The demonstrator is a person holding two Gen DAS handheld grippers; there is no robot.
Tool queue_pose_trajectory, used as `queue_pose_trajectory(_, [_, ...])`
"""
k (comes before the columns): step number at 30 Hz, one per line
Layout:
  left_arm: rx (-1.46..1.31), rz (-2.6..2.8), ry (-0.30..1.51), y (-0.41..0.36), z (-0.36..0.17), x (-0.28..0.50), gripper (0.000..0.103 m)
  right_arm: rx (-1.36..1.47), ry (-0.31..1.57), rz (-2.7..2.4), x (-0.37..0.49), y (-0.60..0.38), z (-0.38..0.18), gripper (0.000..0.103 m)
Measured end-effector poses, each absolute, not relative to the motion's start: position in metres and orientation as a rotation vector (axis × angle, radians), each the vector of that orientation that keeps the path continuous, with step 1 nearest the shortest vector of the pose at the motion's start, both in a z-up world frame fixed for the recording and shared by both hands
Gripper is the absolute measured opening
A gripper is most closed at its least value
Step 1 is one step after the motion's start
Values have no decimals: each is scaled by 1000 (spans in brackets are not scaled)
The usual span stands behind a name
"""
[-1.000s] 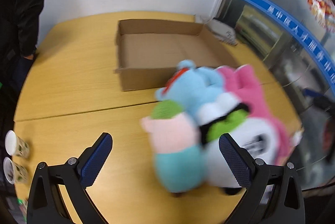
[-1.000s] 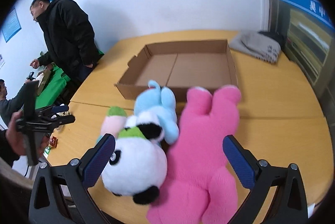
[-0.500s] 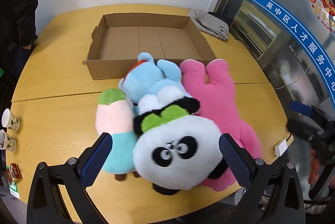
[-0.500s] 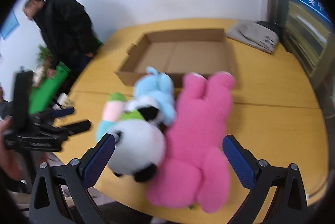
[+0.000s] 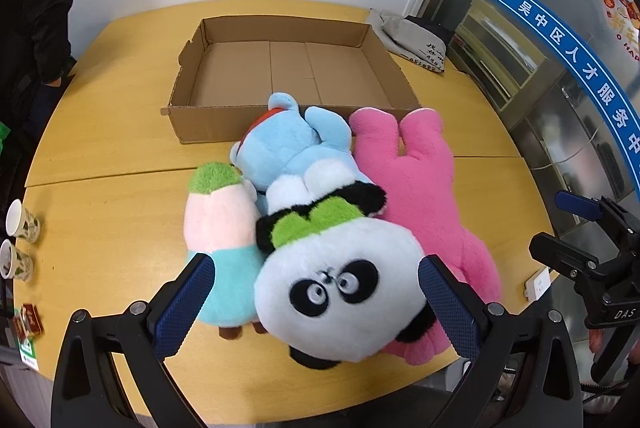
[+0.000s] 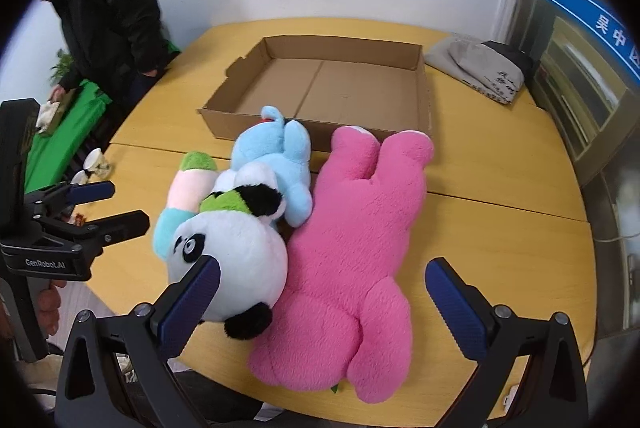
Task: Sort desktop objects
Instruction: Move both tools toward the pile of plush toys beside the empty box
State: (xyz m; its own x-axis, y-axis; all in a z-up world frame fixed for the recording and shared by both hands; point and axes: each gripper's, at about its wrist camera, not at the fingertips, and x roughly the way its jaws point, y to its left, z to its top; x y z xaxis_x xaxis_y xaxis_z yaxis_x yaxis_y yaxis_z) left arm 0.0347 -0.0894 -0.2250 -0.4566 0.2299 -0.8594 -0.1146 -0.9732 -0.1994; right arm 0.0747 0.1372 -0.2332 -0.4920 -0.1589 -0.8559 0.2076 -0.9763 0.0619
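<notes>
Both views have settled from the blurred swing of a second ago. The left hand-held gripper (image 5: 316,302) now frames the white-and-black plush panda with green ears (image 5: 340,288), jaws spread wide, gripping nothing. The right hand-held gripper (image 6: 324,304), equally wide and empty, hangs over the long pink plush toy (image 6: 352,260). The light-blue plush animal (image 5: 292,148) and pink-and-teal plush with a green top (image 5: 220,228) lie heaped beside them on the yellow wooden worktop (image 5: 108,228), probably touching the shallow brown cardboard tray (image 5: 288,68), which holds nothing. Sorting looks about to start.
</notes>
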Motion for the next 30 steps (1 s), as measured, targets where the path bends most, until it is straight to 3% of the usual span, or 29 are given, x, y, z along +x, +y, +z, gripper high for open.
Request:
queue_pose_trajectory(16, [-1486,2295,-213,-131,-257,6,103,1664,95,-2554,66,92,-238,102])
queue_pose_trajectory(24, [-1528,2186,-343,-144,-278,15,103,1675,121,-2435,66,81,-253,102])
queue_pose_trajectory(26, [-1545,2151,-414,-148,-285,16,103,1680,142,-2401,62,81,-260,96])
queue_pose_trajectory(30, [-1582,2060,-569,-149,-305,17,103,1690,155,-2353,50,87,-277,95])
